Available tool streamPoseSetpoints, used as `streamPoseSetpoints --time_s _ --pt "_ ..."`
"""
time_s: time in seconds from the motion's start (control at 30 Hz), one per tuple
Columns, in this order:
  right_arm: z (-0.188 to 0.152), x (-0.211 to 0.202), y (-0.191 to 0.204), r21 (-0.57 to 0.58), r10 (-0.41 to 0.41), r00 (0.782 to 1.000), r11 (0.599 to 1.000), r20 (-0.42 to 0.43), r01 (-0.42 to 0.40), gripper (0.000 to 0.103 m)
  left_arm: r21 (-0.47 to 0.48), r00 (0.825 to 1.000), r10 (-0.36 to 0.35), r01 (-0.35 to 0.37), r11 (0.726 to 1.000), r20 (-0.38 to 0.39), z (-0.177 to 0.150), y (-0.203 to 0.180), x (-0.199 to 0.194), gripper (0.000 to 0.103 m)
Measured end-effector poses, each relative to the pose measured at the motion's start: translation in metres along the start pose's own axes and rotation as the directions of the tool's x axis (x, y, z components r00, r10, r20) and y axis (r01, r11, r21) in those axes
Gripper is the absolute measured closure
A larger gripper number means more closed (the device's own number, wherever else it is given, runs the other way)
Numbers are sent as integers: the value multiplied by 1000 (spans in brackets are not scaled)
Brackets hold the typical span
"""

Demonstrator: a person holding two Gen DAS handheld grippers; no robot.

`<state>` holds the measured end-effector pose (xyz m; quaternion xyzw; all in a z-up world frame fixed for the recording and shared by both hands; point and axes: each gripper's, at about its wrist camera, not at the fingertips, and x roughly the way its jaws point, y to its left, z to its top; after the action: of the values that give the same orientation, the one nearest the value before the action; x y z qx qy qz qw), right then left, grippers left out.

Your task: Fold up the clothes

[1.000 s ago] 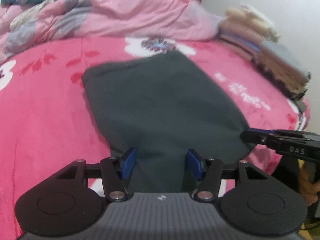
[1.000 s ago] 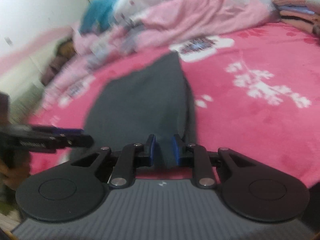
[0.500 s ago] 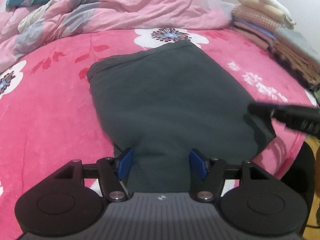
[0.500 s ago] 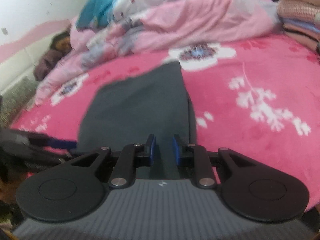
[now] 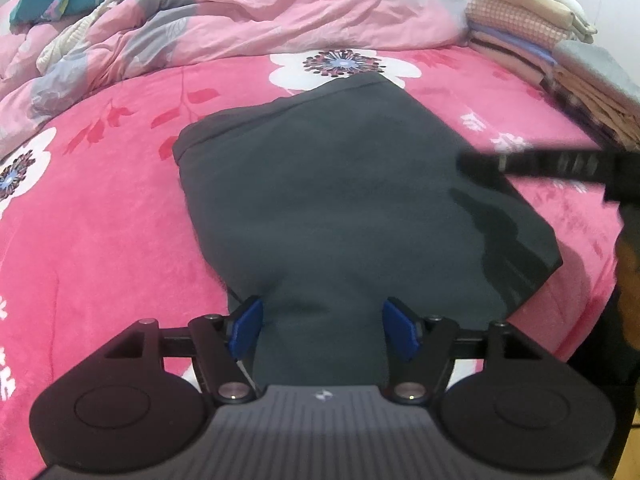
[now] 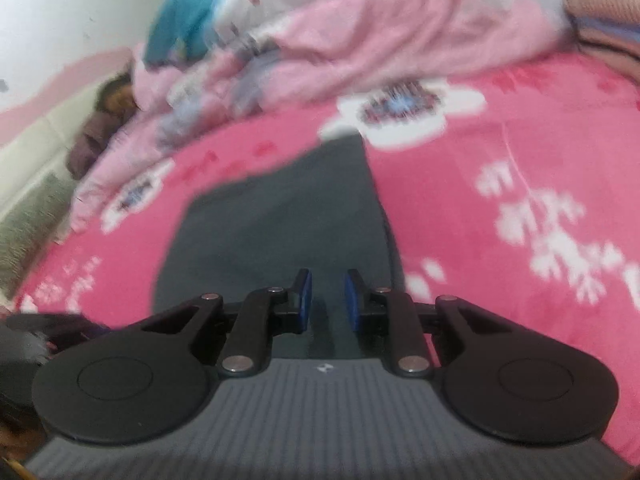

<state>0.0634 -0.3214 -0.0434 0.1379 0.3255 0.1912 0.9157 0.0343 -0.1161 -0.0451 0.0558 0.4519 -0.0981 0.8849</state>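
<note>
A dark grey garment [image 5: 352,200] lies folded flat on the pink flowered blanket [image 5: 100,220]. My left gripper [image 5: 324,330] is at its near edge. Its jaws are opening, and a narrow neck of the cloth runs between the blue pads [image 5: 248,326] without being pinched. My right gripper [image 5: 468,164] hovers blurred over the garment's right side and casts a shadow on it. In the right wrist view the right gripper [image 6: 329,300] shows a narrow gap between its pads. The garment [image 6: 280,232] lies beneath, and nothing is gripped.
A crumpled pink quilt [image 5: 260,12] is heaped along the back of the bed. A stack of folded clothes [image 5: 532,28] stands at the back right. The bed's edge drops off at the near right, where a hand [image 5: 628,264] shows. A white wall [image 6: 60,20] is far left.
The left jaws have spread wider around the cloth. The right gripper has left the garment's near right corner and moved up and farther over it. That corner now lies flat.
</note>
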Motion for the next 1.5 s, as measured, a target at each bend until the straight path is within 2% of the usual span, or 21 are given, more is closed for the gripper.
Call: streamPoseSetpoints --time_s 0.07,0.17,0.37,0.5,0.73,0.87,1.07,1.13,1.3,1.33,1.4,1.47,1.5 --pt "9 -2 8 -28 19 1000 999 25 -19 85 4 1000 4 -4 1000 -2 0 0 1 33" --pt "19 10 12 -38 36 999 999 17 -35 85 10 1000 11 -11 1000 -4 0 -1 1 33" --pt "26 47 7 12 65 997 998 -51 -64 85 20 1000 22 -22 1000 -6 -1 -3 1 32" --pt "21 66 -1 65 48 994 997 -102 -42 86 29 1000 28 -28 999 -8 -2 -4 2 31" --pt "29 56 8 74 68 996 995 -56 -64 83 24 1000 23 -23 999 -9 -2 -4 2 28" --pt "42 66 12 72 73 996 995 -46 -70 82 23 1000 22 -22 999 -6 -4 -5 1 27" --pt "44 101 6 117 60 993 992 -99 -49 82 25 1000 26 -26 999 -6 -6 -5 1 26" --pt "44 100 4 145 67 993 988 -97 -52 81 22 1000 24 -24 999 -4 -6 -4 1 25" --pt "45 66 4 144 100 995 985 -22 -95 67 4 1000 12 -12 1000 -2 -8 0 0 23" --pt "45 58 1 152 105 994 983 -7 -102 59 0 1000 10 -10 1000 0 -9 1 -1 23" --pt "44 42 -5 171 115 993 978 17 -116 51 -6 1000 10 -10 1000 5 -9 4 -2 23" --pt "42 27 -13 193 126 991 973 34 -130 50 -17 1000 11 -10 1000 18 -11 8 -6 22" --pt "40 21 -17 202 131 991 970 38 -136 46 -29 999 8 -7 1000 34 -12 13 -10 22"
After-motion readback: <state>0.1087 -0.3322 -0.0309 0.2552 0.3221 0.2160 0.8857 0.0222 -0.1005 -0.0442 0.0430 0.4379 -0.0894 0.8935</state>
